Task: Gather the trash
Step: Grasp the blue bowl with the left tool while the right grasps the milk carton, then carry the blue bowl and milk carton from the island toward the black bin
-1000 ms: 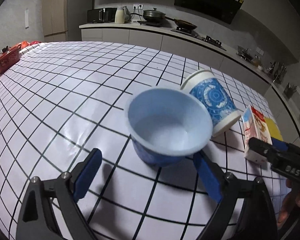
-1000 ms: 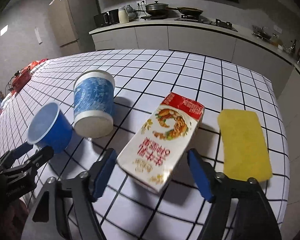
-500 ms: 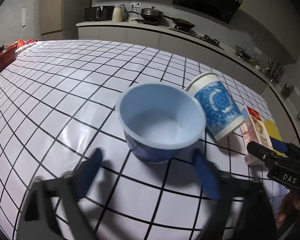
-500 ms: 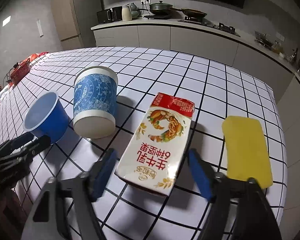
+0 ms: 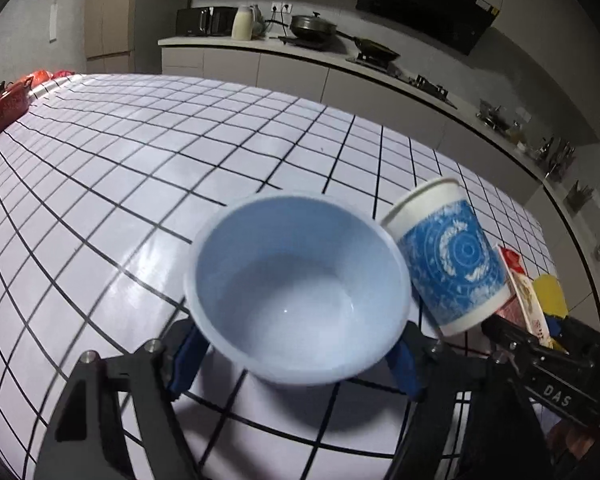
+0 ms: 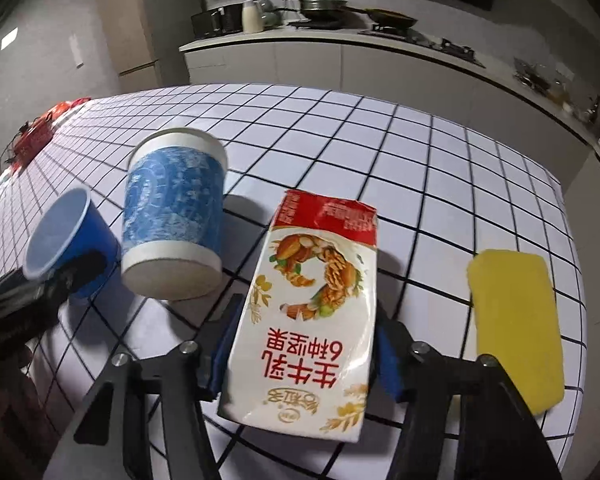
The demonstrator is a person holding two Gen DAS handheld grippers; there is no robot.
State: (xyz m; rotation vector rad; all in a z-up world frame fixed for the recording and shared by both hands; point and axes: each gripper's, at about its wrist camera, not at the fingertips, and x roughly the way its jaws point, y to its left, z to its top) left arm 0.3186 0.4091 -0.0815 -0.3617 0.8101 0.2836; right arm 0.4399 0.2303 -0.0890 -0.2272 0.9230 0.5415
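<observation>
Checkered counter (image 5: 148, 168) carries the trash. Both claws have just been closing: left claw (image 5: 296, 354) clamps the bowl (image 5: 296, 300) low in frame, right claw (image 6: 300, 356) clamps the carton (image 6: 312, 304). Both look ready to lift.

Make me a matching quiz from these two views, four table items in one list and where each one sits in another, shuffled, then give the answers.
Things:
1. small blue plastic cup
2. tall paper cup with blue pattern
3. red and white milk carton
4. flat yellow sponge

Places:
A. alone on the grid tablecloth, right of the carton
B. between the left tongs
C. between the right tongs
D. on its side, between the small cup and the carton

Pairs: 1-B, 2-D, 3-C, 4-A
</observation>
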